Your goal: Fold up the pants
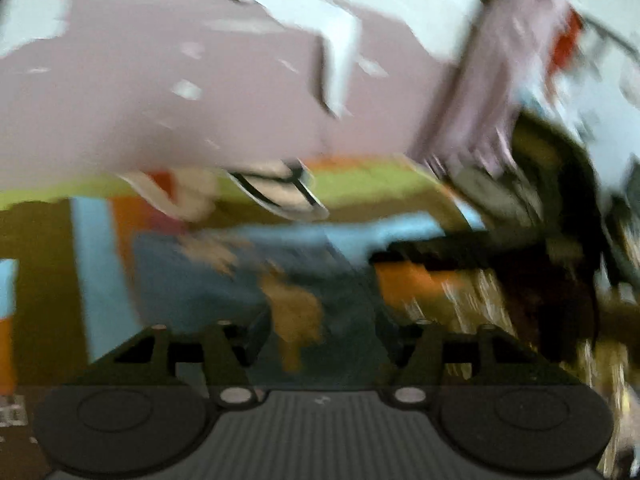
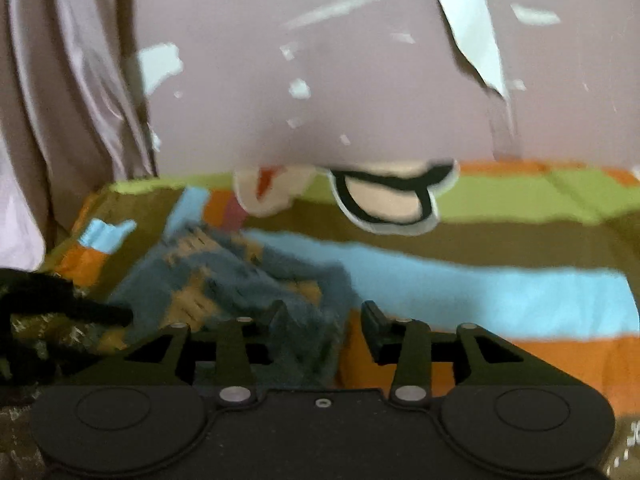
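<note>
While both views are smeared by motion, the main things can be read. The pants (image 2: pixel 240 280), blue-grey denim with tan patches, lie in a crumpled heap on the striped bedspread (image 2: pixel 500 288), toward its left part in the right wrist view, near the curtain (image 2: pixel 72 92). They are not flat and no clean fold is visible, so I judge the folding is at an early or middle step.

The right gripper (image 2: pixel 324 324) stands with its fingers spread; the left finger lies over the edge of the denim, the right finger over the orange stripe, and nothing is pinched between them. The left gripper (image 1: pixel 324 336) is also spread. Denim and a tan patch show between its fingers, but the blur does not let me say if the pads touch the cloth; they do not seem to press it.

To do this step well, I would first find a true edge, the waistband or a hem, not a random wrinkle in the heap. Each gripper should take one corner, well apart from the other, and close on one or two layers only. Then lift, pull gently outward to stretch the cloth flat on the bedspread, and fold only after it lies smooth. The sandal (image 2: pixel 392 200) at the far edge is well apart and does not hinder.
</note>
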Motion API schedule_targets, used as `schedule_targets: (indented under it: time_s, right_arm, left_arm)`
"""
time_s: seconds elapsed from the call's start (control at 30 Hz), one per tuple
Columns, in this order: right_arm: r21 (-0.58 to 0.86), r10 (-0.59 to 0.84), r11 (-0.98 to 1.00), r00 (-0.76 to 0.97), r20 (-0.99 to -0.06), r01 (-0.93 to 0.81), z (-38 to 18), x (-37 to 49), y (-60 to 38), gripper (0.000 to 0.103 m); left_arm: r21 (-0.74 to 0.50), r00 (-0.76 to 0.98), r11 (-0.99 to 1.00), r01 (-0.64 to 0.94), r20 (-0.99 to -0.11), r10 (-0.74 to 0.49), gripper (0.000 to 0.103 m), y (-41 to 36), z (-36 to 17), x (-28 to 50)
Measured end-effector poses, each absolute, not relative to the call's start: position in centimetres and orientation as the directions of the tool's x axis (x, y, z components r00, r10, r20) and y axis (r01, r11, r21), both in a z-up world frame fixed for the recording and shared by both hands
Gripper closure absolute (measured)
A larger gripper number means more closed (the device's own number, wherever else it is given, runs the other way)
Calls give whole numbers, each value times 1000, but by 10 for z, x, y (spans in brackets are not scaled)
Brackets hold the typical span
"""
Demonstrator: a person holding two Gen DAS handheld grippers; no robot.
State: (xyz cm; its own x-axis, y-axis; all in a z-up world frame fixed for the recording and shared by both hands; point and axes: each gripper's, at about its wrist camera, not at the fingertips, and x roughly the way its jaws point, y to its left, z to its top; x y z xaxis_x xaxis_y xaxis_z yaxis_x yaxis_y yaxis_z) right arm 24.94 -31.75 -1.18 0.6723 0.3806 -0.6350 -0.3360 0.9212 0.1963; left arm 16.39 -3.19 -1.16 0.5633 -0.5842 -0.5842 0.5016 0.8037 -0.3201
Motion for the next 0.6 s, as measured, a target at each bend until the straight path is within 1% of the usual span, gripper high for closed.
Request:
schedule_targets:
  time_s: [0.03,0.1,0.2,0.27,0.37,0.43,0.47,0.5,0.53,0.57,0.6]
  right_arm:
    - [195,400,911,663,-632,-364,-11,252,-311,59]
    - [205,443,887,637,-631,-415,-13,252,-298,59]
    - [212,485,858,598,-638,-468,-19,246,-285,59]
    - [153,462,854,590,-663,-497,-26,238,-277,59]
    - [23,375,861,602,-705,-508,-42,226,-272,59]
    - [-46,340,855,624,-704,-517,-49,216,-271,54]
    - [-66,329,853,633,-701,-518,-49,213,-271,47]
    - [-74,321,856,638,-700,-512,-48,211,-272,37]
    - [-70,319,862,644,-695,-502,-45,210,-274,33]
    - [-56,326,869,653,-683,-492,-40,208,-277,28]
    - [-43,336,873,664,-668,-485,-36,207,-278,25]
  left_arm:
    - [-319,596,829,459,-581,-554,38,-27,-10,171]
    - [-302,629,868,394,-600,-494,38,-22,-11,189]
    - [-281,624,889,361,-636,-454,40,-20,-27,212]
    - [-247,617,905,347,-666,-419,40,-18,-40,219]
    - [-181,618,922,342,-696,-366,39,-15,-57,221]
    - [-188,613,924,333,-702,-364,35,-11,-63,218]
    - [-197,612,926,323,-702,-363,32,-9,-63,216]
    - [-202,611,927,316,-704,-361,29,-8,-62,213]
    - [-203,610,928,313,-706,-360,27,-7,-60,211]
    - [-202,607,928,313,-709,-359,23,-7,-57,209]
    - [-199,606,928,316,-710,-359,16,-7,-54,206]
